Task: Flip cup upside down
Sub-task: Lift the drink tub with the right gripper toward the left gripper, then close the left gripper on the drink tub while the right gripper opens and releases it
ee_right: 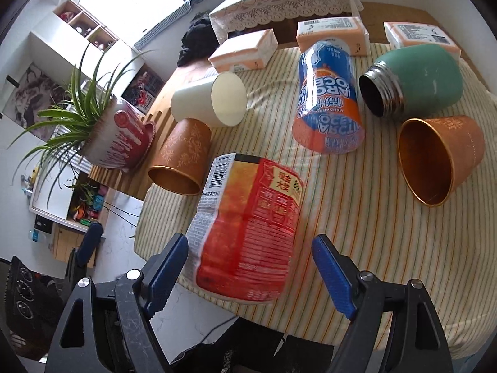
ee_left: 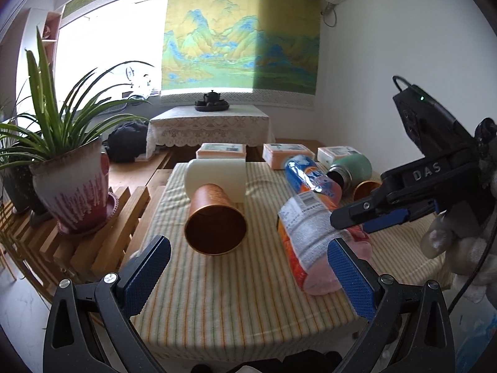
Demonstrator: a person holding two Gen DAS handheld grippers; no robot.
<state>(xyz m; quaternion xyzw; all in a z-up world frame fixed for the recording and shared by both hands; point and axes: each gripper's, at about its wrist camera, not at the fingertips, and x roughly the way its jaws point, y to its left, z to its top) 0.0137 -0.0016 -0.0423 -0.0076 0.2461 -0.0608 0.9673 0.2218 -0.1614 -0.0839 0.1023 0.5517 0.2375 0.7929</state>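
Note:
Several cups lie on their sides on a striped cloth table (ee_left: 233,295). A copper cup (ee_left: 214,220) lies with its mouth toward me; my left gripper (ee_left: 248,273) is open just short of it. A red-labelled plastic cup (ee_right: 248,227) lies in front of my right gripper (ee_right: 251,267), which is open with its fingers on either side of the cup's near end. The right gripper also shows in the left wrist view (ee_left: 357,220), above that cup (ee_left: 310,242). A second copper cup (ee_right: 438,158) lies at the right. A white cup (ee_right: 214,102) lies behind the first copper cup (ee_right: 183,158).
A blue and orange cup (ee_right: 326,99) and a green flask (ee_right: 416,77) lie at the back of the table. Three tissue packs (ee_right: 332,34) line the far edge. A potted plant (ee_left: 71,183) stands on a slatted bench at the left.

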